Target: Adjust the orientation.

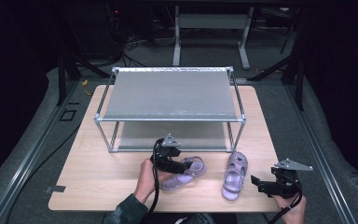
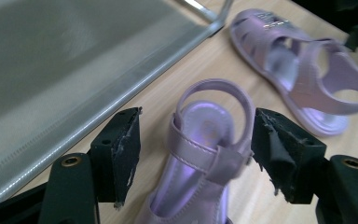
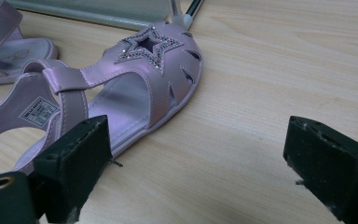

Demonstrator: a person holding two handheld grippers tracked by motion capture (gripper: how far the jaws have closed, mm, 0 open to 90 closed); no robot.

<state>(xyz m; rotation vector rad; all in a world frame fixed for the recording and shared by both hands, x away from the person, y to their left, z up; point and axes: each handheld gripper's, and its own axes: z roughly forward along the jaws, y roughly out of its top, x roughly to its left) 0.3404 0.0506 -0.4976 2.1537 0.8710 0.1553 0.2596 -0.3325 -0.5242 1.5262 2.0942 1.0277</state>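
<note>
Table (image 1: 98,186), pale wood, carrying a two-tier metal-framed shoe rack (image 1: 170,93) with grey shelves, both bare. Pair of small lilac sandals on the tabletop in front of the rack: left sandal (image 1: 184,172) lying slantwise near the rack's front rail, right sandal (image 1: 235,175) just beside the rack's front right post, toe toward the rack. Left gripper (image 1: 182,166), jaws parted and straddling the left sandal's heel strap (image 2: 214,100), pads close on either side but not yet pressing. Right gripper (image 1: 261,183), jaws wide apart over bare wood, resting just beside the right sandal's heel, holding nothing. Handling, as a judgement: sandals look light, with a fairly stiff sole and soft, glossy straps that would flex and may slip; the heel end or the sole edge seems the surest hold. The right gripper view gives the rhinestone star (image 3: 149,46) on the toe and a printed insole label (image 3: 37,111), which the high view is too small to resolve; the high view alone gives the rack whole.
</note>
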